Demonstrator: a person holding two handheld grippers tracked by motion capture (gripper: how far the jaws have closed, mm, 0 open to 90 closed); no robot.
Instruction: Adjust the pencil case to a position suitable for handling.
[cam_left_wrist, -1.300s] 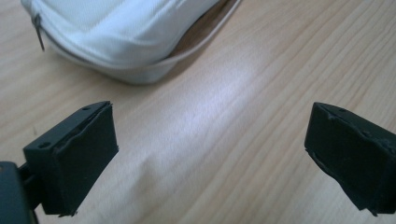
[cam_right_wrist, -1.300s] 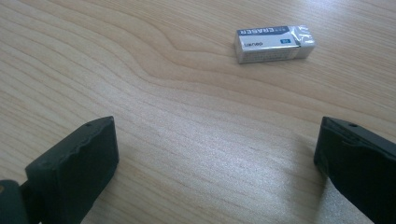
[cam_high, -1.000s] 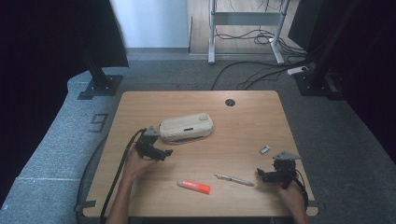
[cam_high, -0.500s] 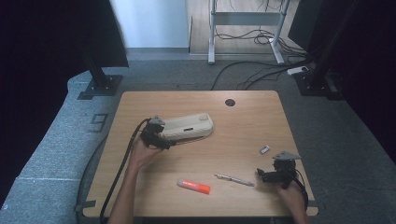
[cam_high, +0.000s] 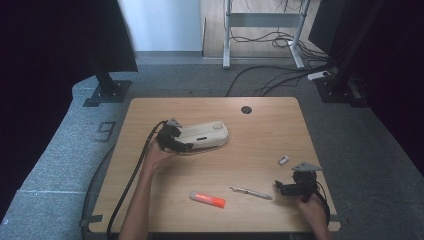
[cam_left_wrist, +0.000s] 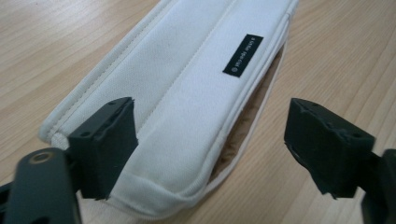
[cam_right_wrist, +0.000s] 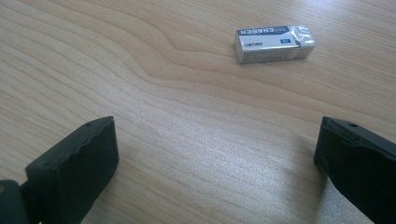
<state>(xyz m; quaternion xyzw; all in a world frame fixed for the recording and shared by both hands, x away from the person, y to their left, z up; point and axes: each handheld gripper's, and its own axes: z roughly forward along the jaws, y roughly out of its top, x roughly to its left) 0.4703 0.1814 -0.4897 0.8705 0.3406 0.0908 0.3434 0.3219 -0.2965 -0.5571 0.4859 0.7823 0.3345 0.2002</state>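
Your wooden bench (cam_high: 250, 165) stands on grey carpet with cables trailing at the frame's top. The white pouch (cam_high: 202, 136) lies left of centre, long axis running left-right. Your left gripper (cam_high: 172, 139) straddles its left end with jaws spread wide, and your right gripper (cam_high: 295, 186), lower right, is also agape.

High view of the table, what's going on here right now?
A person works at a wooden table with a claw in each hand. The left claw is open at the near end of a white fabric pencil case, its jaws straddling that end without gripping it. The right claw is open above bare wood near the right edge, with a small eraser lying ahead of it. An orange marker and a pen lie untouched near the front edge.
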